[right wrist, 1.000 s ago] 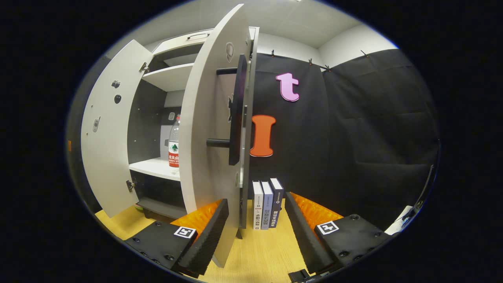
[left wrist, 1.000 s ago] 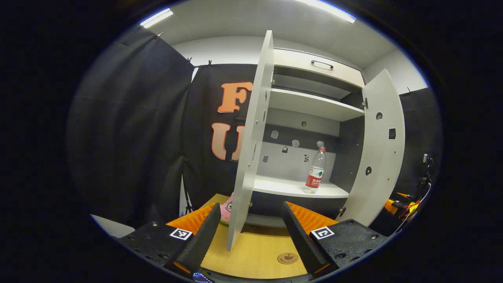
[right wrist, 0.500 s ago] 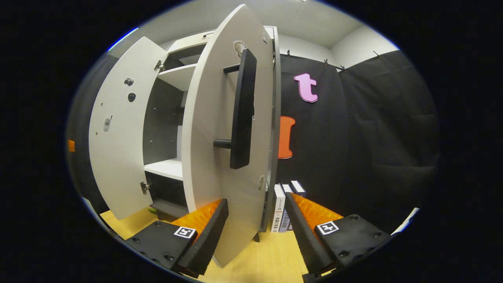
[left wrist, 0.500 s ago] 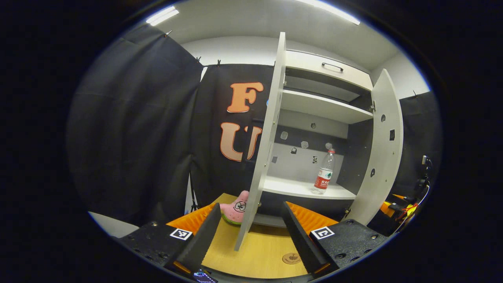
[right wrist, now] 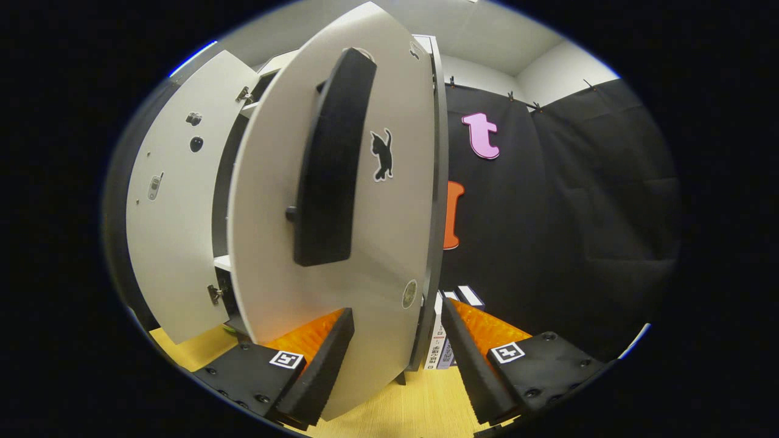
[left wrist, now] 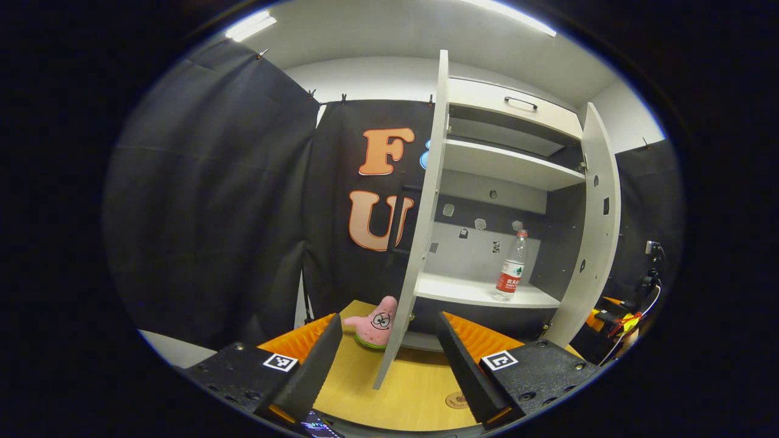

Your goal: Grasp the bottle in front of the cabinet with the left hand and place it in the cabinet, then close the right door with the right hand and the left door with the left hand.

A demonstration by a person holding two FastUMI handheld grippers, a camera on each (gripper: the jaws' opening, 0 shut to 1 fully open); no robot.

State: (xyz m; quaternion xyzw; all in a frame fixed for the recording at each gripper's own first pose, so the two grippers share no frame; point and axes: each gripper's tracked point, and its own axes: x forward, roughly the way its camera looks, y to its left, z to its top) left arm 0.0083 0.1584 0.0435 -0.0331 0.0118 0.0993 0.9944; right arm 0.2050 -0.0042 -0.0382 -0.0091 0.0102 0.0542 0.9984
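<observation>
The clear water bottle (left wrist: 511,274) with a red label stands upright on the lower shelf of the white cabinet (left wrist: 505,167). The left door (left wrist: 420,231) stands wide open, edge-on to me, just beyond my open left gripper (left wrist: 386,359), which holds nothing. The right door (left wrist: 593,225) is partly swung in. In the right gripper view the right door (right wrist: 371,243) with its black handle (right wrist: 328,164) faces me at close range. Its lower edge sits between the fingers of my open right gripper (right wrist: 395,359). The left door (right wrist: 176,201) stands open behind it.
A pink star plush (left wrist: 377,316) lies on the wooden table (left wrist: 414,389) by the left door's foot. A round wooden coaster (left wrist: 456,399) lies near my left gripper. Several books (right wrist: 444,350) stand right of the cabinet. Cables (left wrist: 627,319) hang at far right.
The right door has swung further toward shut, and now hides the bottle in the right gripper view. The left gripper view has shifted so the left door sits further right and the plush shows fully.
</observation>
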